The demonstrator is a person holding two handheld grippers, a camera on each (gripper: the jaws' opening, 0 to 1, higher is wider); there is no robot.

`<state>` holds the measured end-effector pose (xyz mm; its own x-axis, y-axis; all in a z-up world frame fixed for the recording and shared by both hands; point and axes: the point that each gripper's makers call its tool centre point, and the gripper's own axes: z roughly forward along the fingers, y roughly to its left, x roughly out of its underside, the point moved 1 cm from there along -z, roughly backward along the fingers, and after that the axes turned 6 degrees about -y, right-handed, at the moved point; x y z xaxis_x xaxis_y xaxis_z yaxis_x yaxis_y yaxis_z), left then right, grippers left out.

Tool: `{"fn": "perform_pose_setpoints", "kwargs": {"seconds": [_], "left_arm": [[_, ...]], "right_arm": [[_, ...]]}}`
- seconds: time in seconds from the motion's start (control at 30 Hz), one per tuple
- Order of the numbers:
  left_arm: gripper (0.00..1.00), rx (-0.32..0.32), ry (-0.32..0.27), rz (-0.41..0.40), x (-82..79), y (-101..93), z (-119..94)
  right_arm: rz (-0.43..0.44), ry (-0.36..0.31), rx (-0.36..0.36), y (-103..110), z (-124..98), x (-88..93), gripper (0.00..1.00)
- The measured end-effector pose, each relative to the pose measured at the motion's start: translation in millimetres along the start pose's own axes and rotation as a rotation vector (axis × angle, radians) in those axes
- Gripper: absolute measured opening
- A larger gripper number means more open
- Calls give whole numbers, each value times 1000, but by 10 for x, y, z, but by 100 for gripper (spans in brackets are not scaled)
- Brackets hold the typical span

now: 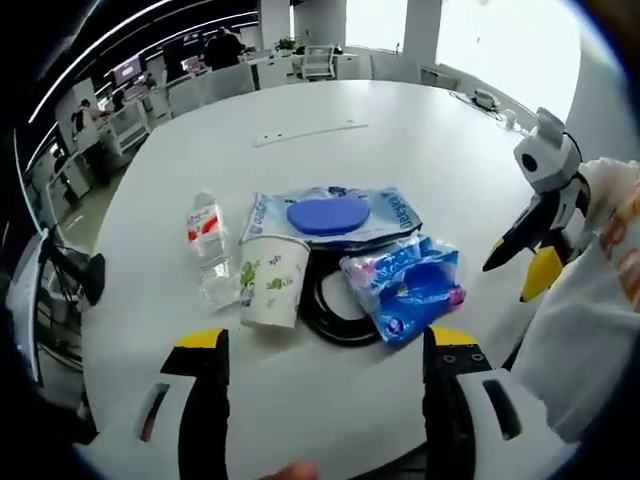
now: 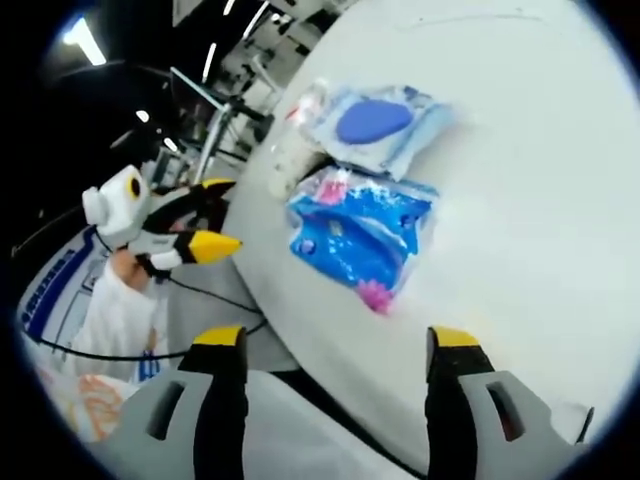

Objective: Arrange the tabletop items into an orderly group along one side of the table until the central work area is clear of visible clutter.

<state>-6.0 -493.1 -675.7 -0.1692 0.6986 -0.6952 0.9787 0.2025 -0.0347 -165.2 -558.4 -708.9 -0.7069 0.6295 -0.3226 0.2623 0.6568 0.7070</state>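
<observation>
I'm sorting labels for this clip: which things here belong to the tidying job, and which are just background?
Part of the job:
clear plastic water bottle
white paper cup with green print
clear packet holding a blue disc
crinkled blue plastic bag
coiled black cable
round white table

Just lying about:
flat white strip far across the table
office desks and chairs beyond

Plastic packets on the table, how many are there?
2. The packet with the blue disc lies behind the paper cup; the crumpled blue packet lies beside the cup. Others may be hidden.

Open-plan office — rows of desks [image 1: 150, 105], ceiling strip lights [image 1: 110, 40], big white meeting table [image 1: 400, 160]
</observation>
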Motion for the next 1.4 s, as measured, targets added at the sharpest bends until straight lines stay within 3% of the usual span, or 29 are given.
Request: {"fn": "perform_pose_setpoints", "kwargs": {"seconds": [0.27, 0.5, 0.67, 0.97, 1.1, 1.17, 1.23, 1.4], "left_arm": [[69, 82, 0, -20, -42, -332, 289], [53, 81, 38, -112, 108, -468, 483], [44, 79, 10, -239, 137, -538, 506], [35, 67, 42, -226, 169, -522, 525], [27, 67, 59, -186, 209, -568, 532], [25, 67, 79, -138, 248, -589, 525], [23, 70, 75, -137, 246, -621, 510], [9, 78, 66, -154, 252, -639, 486]], "right_arm": [[-1, -20, 14, -58, -14, -57, 63], [-25, -34, 63, -191, -21, -95, 57], [-7, -94, 88, -280, -4, -212, 50], [-61, -112, 115, -337, 157, -292, 40], [-125, -111, 168, -458, 213, -300, 34], [-189, -115, 195, -544, 209, -309, 21], [-163, -114, 183, -547, 187, -271, 3], [-99, -147, 201, -662, 100, -265, 0]]}}
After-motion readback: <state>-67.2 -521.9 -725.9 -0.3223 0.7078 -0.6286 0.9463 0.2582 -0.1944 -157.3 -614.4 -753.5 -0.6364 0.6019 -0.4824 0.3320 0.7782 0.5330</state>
